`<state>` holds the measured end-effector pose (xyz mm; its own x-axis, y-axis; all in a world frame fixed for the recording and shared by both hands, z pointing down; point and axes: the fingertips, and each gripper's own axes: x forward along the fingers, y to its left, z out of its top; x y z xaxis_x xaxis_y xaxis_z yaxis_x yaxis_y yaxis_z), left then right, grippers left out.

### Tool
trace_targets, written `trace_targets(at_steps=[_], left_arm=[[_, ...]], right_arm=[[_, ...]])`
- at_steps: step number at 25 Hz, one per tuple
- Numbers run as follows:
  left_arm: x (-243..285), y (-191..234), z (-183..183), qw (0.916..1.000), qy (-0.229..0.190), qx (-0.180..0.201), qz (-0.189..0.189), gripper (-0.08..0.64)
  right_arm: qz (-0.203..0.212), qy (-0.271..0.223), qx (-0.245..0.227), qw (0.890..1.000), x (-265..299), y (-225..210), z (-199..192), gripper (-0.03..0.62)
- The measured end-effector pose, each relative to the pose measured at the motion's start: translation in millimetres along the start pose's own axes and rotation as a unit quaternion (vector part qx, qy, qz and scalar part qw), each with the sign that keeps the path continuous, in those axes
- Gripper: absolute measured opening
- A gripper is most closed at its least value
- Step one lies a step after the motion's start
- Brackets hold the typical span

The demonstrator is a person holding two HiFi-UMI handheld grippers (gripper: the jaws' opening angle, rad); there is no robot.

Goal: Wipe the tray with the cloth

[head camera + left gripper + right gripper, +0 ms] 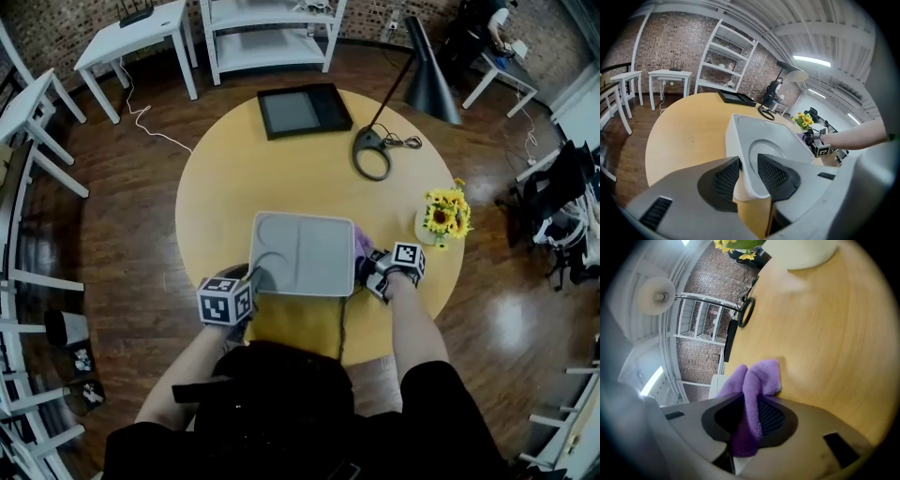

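A grey two-compartment tray lies on the round wooden table, near its front edge. My left gripper grips the tray's near left corner; in the left gripper view the tray has its rim wall pinched between the two pads of the left gripper. My right gripper sits at the tray's right edge, shut on a purple cloth. In the right gripper view the cloth bulges out past the right gripper just above the tabletop, beside the tray's edge.
A vase of yellow flowers stands just right of the right gripper. A black desk lamp with its ring base and a black framed tablet occupy the table's far side. White tables and shelves ring the room.
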<state>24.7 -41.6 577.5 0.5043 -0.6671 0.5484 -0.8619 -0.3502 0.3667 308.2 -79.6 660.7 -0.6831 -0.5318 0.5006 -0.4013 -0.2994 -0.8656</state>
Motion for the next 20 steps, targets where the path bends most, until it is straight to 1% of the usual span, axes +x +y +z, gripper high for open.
trace_targets(at_steps=[4, 7, 9, 15, 20], left_arm=[[3.7, 0.7, -0.2, 0.9998, 0.014, -0.001, -0.014, 0.117], [4.5, 2.1, -2.3, 0.9996, 0.019, -0.007, -0.021, 0.117], [4.8, 1.8, -2.7, 0.9994, 0.021, -0.003, -0.028, 0.117], [1.6, 11.4, -3.8, 0.9986, 0.025, -0.003, -0.046, 0.117], [0.5, 9.4, -2.2, 0.9977, 0.028, 0.001, -0.062, 0.117]], right_arm=[[-0.011, -0.013, -0.005, 1.0, -5.4, -4.9, -7.8, 0.087], [-0.014, -0.021, 0.004, 1.0, -12.0, -10.1, -19.9, 0.087], [-0.014, -0.03, 0.011, 0.999, -17.0, -13.3, -27.6, 0.087], [-0.003, -0.059, 0.024, 0.998, -17.6, -12.0, -43.6, 0.087], [0.019, -0.092, 0.04, 0.995, -27.8, -11.4, -53.3, 0.087]])
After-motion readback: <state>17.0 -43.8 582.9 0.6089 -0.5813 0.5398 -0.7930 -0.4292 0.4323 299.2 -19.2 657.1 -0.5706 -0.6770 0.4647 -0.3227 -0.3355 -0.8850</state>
